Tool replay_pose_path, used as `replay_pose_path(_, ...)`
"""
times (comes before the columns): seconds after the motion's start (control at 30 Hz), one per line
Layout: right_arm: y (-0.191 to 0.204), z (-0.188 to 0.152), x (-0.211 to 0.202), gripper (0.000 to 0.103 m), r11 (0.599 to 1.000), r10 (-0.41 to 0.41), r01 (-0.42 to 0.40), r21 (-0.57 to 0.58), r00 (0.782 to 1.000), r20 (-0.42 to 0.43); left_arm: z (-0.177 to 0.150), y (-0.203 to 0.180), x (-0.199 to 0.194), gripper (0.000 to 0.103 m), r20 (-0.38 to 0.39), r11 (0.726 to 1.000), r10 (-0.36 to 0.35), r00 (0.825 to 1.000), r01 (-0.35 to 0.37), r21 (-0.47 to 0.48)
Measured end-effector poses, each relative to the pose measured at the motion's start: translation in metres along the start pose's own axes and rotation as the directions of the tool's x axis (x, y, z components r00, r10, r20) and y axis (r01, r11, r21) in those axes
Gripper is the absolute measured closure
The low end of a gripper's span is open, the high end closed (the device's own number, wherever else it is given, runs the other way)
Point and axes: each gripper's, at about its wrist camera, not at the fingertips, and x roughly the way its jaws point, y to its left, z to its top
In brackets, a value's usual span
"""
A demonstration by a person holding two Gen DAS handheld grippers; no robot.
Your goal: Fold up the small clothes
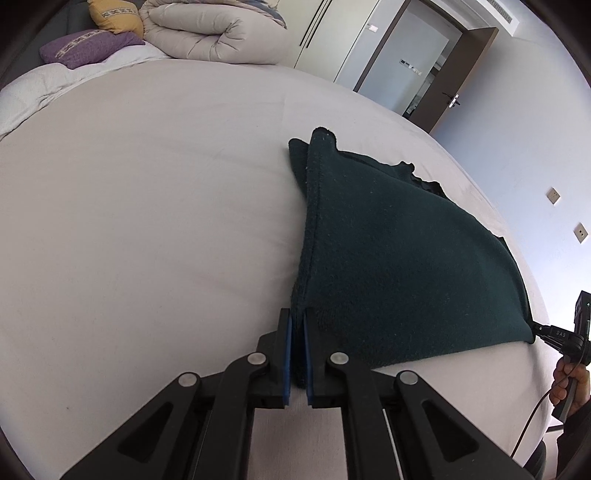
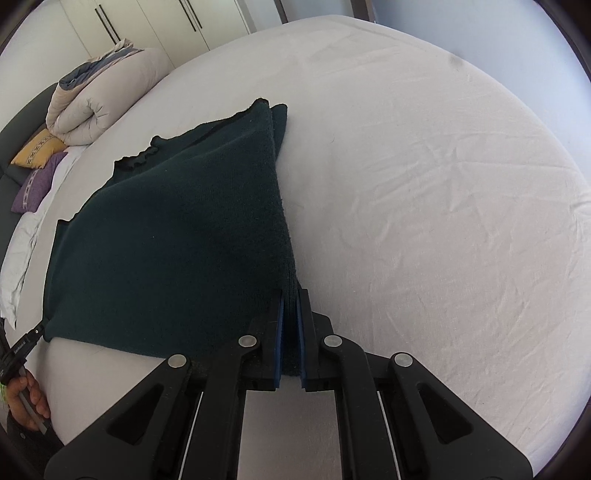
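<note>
Nearest, in the left wrist view: left claw (image 1: 298,325) pinched tight on the near left corner of one dark green cloth (image 1: 388,258), blue pads (image 1: 289,354) pressing both sides of the doubled hem. Same in the right wrist view: right claw (image 2: 291,306) clamped on the cloth's (image 2: 177,236) near right corner, fabric filling the slot between the pads (image 2: 279,347).

Hard to make out: what kind of garment this is; only a dark knit with a stitched edge and a ruffled far border. Layers under the top fold mostly hidden, though at least two show at the far corner. Each claw's opposite number cut off at the frame edge: right claw (image 1: 543,330) at the far right of the left view with part of a hand (image 1: 570,384) and a trailing cable (image 1: 532,424); left claw (image 2: 35,334) at the far left of the right view, with another partly seen hand (image 2: 27,400).

Count: one cloth, two claws, two hands.

Cloth raised at its near edge between the claws, sloping down onto the white bed (image 1: 147,221) with its far edge resting there.

Farther off, by the headboard: one purple pillow (image 1: 85,48), one yellow pillow (image 1: 116,14), one rolled beige duvet (image 1: 218,37). Beyond, white wardrobe doors (image 2: 147,22), an open brown door (image 1: 465,77), two wall plates (image 1: 553,195).
</note>
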Motion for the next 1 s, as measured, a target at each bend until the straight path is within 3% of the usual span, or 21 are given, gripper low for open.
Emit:
replay_pose_path(0.3, -0.014, -0.009, -0.004, 0.098, 0.996, 0.022, -0.021, 0.089, 1.000, -0.008, -0.005, 0.008, 0.001, 0.096, -0.015, 0.999, -0.034, 0.999, 0.033, -0.035)
replay_pose_path(0.37, -0.014, -0.006, -0.014, 0.085, 0.995, -0.014, 0.015, 0.098, 1.000, -0.009, -0.005, 0.010, 0.005, 0.093, -0.022, 0.998, -0.049, 0.999, 0.048, -0.047)
replay_pose_path(0.43, -0.013, -0.002, -0.034, 0.054, 0.990, -0.096, 0.092, 0.111, 0.995, 0.037, -0.006, 0.014, 0.006, 0.093, -0.016, 0.995, -0.072, 0.997, 0.071, -0.064)
replay_pose_path(0.5, -0.007, 0.005, -0.059, 0.044, 0.981, -0.153, 0.136, 0.137, 0.980, 0.127, -0.007, 0.015, 0.007, 0.092, -0.009, 0.994, -0.084, 0.996, 0.083, -0.073)
replay_pose_path(0.53, 0.001, 0.012, -0.068, 0.044, 0.984, -0.144, 0.124, 0.129, 0.977, 0.157, -0.007, 0.015, 0.007, 0.092, -0.008, 0.994, -0.085, 0.996, 0.084, -0.072)
replay_pose_path(0.57, 0.013, 0.019, -0.073, 0.044, 0.991, -0.094, 0.076, 0.107, 0.980, 0.175, -0.007, 0.014, 0.008, 0.091, -0.007, 0.994, -0.082, 0.997, 0.082, -0.068)
replay_pose_path(0.63, 0.051, 0.038, -0.067, 0.046, 0.997, 0.077, -0.080, 0.021, 0.988, 0.132, -0.007, 0.013, 0.009, 0.091, -0.004, 0.995, -0.080, 0.997, 0.080, -0.065)
replay_pose_path(0.7, 0.097, 0.055, -0.050, 0.046, 0.971, 0.236, -0.232, -0.062, 0.970, 0.063, -0.007, 0.014, 0.010, 0.091, -0.001, 0.993, -0.089, 0.996, 0.089, -0.073)
replay_pose_path(0.77, 0.140, 0.070, -0.022, 0.049, 0.939, 0.327, -0.327, -0.108, 0.945, -0.015, -0.007, 0.016, 0.011, 0.091, 0.002, 0.991, -0.102, 0.995, 0.102, -0.083)
replay_pose_path(0.83, 0.174, 0.084, 0.012, 0.058, 0.922, 0.363, -0.370, -0.113, 0.928, -0.082, -0.006, 0.017, 0.012, 0.091, 0.003, 0.990, -0.109, 0.994, 0.109, -0.087)
replay_pose_path(0.93, 0.201, 0.100, 0.076, 0.058, 0.901, 0.413, -0.431, -0.044, 0.886, -0.213, -0.006, 0.018, 0.014, 0.090, 0.006, 0.989, -0.115, 0.993, 0.115, -0.089)
replay_pose_path(0.97, 0.202, 0.104, 0.097, 0.058, 0.912, 0.394, -0.409, -0.010, 0.886, -0.245, -0.005, 0.019, 0.016, 0.090, 0.005, 0.988, -0.120, 0.993, 0.120, -0.092)
replay_pose_path(1.0, 0.199, 0.108, 0.113, 0.058, 0.929, 0.361, -0.371, 0.004, 0.901, -0.241, -0.004, 0.019, 0.016, 0.090, 0.006, 0.987, -0.127, 0.992, 0.127, -0.097)
